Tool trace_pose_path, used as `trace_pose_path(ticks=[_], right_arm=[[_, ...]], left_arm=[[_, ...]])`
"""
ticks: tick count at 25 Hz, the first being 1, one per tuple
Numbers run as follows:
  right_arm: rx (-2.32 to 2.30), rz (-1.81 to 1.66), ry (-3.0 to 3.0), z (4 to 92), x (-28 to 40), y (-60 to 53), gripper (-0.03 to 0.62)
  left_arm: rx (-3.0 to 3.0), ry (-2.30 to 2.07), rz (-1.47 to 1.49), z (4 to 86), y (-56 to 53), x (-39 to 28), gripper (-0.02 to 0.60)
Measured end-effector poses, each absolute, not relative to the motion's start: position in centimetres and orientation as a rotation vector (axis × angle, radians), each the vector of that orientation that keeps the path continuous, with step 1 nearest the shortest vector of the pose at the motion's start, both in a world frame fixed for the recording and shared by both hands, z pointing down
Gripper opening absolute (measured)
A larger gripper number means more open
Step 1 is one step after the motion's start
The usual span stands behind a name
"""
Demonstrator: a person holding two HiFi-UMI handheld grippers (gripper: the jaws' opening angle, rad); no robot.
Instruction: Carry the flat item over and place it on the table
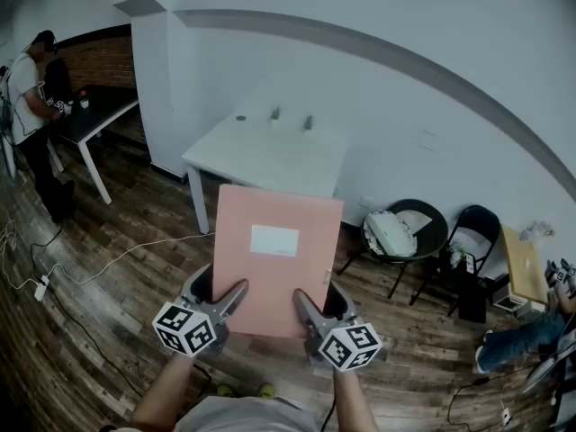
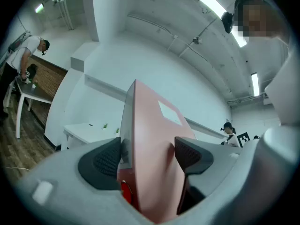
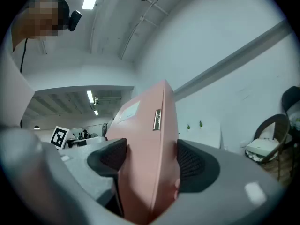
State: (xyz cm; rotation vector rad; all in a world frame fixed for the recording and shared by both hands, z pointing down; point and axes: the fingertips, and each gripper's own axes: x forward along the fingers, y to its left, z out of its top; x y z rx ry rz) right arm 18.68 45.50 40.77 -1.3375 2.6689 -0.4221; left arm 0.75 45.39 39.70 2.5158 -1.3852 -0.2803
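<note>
Pink flat folder was held in the air above the wooden floor, short of the white surface. The left claw and the right claw each clamped its near edge, the folder extending forward from between their jaws.

White wall with a grey band spans 11 to 3 o'clock. White table at 12, dark table at 10 with a person beside it. Wood plank floor, two black chairs at 3, ceiling strip lights lit.
</note>
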Motion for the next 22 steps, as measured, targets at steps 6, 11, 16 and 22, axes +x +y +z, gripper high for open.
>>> trace_pose_path(ticks=[6,11,16,22], right_arm=[[-1.325,-0.42,2.67,40.7,18.4,45.1,0.331],[-1.31,-0.417,2.664,40.4,18.5,45.5,0.331],[-1.296,-0.417,2.656,40.2,18.6,45.2,0.331],[-1.272,-0.423,2.665,40.4,19.1,44.4,0.331]], left_arm=[[2.521,-1.401,-0.275,39.5,45.1,0.5,0.351],[2.512,-1.412,-0.288,39.4,45.7,0.5,0.351],[2.512,-1.431,-0.288,39.2,45.6,0.6,0.351],[2.499,-1.454,-0.285,39.3,45.2,1.0,0.351]])
